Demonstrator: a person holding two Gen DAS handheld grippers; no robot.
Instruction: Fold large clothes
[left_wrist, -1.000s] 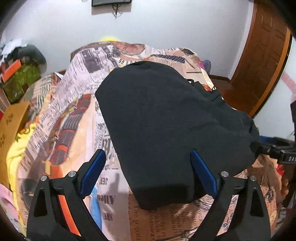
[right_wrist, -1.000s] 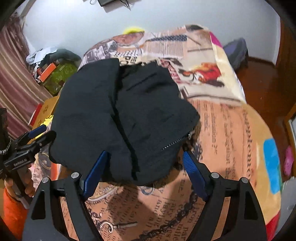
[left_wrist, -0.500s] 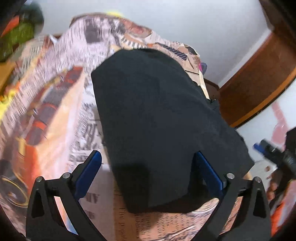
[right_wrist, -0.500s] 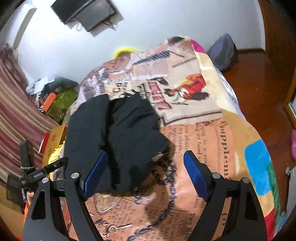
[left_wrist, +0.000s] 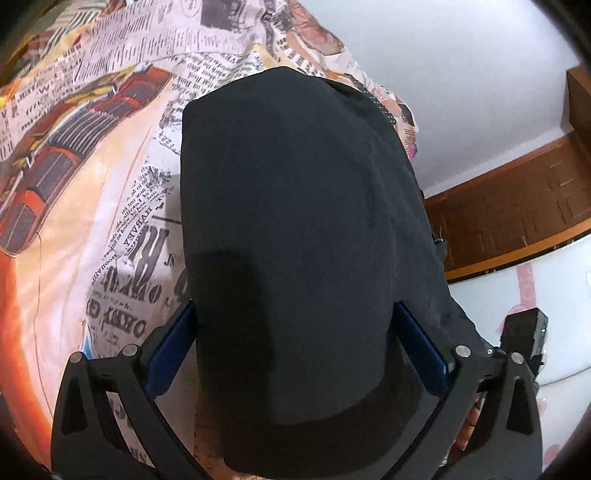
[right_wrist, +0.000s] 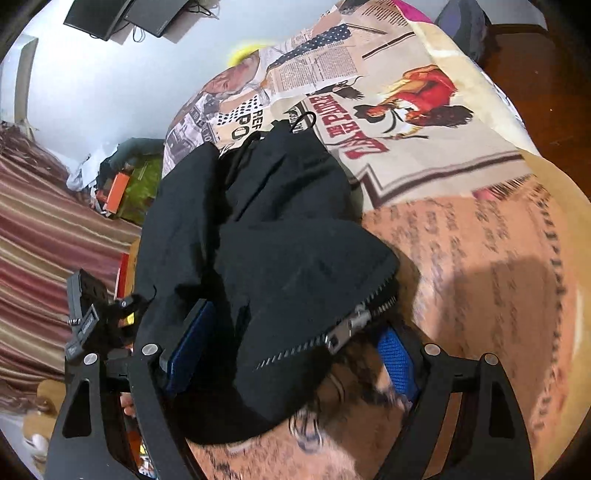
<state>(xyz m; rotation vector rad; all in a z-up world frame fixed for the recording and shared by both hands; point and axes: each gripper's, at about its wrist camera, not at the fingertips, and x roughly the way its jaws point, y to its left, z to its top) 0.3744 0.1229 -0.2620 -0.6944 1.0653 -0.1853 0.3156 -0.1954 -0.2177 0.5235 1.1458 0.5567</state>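
Observation:
A black jacket (left_wrist: 295, 206) lies folded lengthwise on a bed with a newspaper-print cover (left_wrist: 122, 229). My left gripper (left_wrist: 295, 332) is open wide and tilted down at the jacket's near end, which fills the gap between its blue pads (left_wrist: 173, 354). In the right wrist view the jacket (right_wrist: 258, 229) shows a loose flap with a zipper pull (right_wrist: 351, 325) at its near corner. My right gripper (right_wrist: 295, 328) is open around that corner, one blue pad (right_wrist: 188, 347) over the fabric, the other beside the zipper. Each view shows the other gripper at its edge.
The bed cover (right_wrist: 461, 258) stretches to the right of the jacket. A brown wooden door (left_wrist: 517, 210) stands past the bed. A striped curtain (right_wrist: 48, 229) and a pile of clutter (right_wrist: 125, 184) lie to the left. A dark bag (right_wrist: 465, 22) sits on the floor.
Both grippers have come down and closer to the jacket while rolling. The left jaws opened a little wider and now straddle its near end. The right now straddles the zipper corner.

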